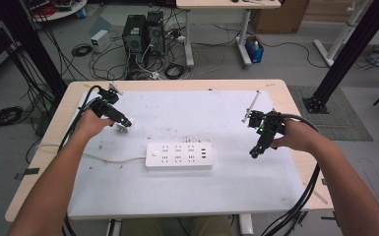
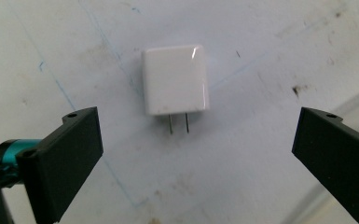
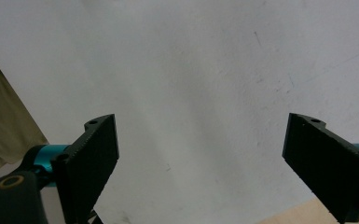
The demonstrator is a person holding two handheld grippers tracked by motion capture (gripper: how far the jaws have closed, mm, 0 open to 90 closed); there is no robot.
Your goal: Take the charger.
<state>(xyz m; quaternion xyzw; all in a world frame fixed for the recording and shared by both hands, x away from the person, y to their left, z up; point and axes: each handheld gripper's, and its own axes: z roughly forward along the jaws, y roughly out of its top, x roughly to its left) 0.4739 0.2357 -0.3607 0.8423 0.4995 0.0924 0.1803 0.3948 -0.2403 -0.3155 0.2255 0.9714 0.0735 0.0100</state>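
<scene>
A small white plug adapter (image 2: 176, 80) lies flat on the white mat, its two metal prongs pointing toward my left gripper (image 2: 196, 154). That gripper is open, its jaws wide apart on either side of the adapter and a little short of it. In the high view the adapter (image 1: 125, 125) sits at the tip of the left gripper (image 1: 120, 120), at the mat's left. A white power strip (image 1: 179, 156) lies in the middle of the mat. My right gripper (image 1: 254, 153) hangs open over bare mat to the right of the strip, nothing between its jaws (image 3: 200, 154).
The white mat (image 1: 187, 187) covers most of a wooden table (image 1: 295, 105). The strip's white cable (image 1: 113, 159) runs left toward the table edge. Black gripper cables trail off both sides. Computers, cables and another table stand on the floor beyond.
</scene>
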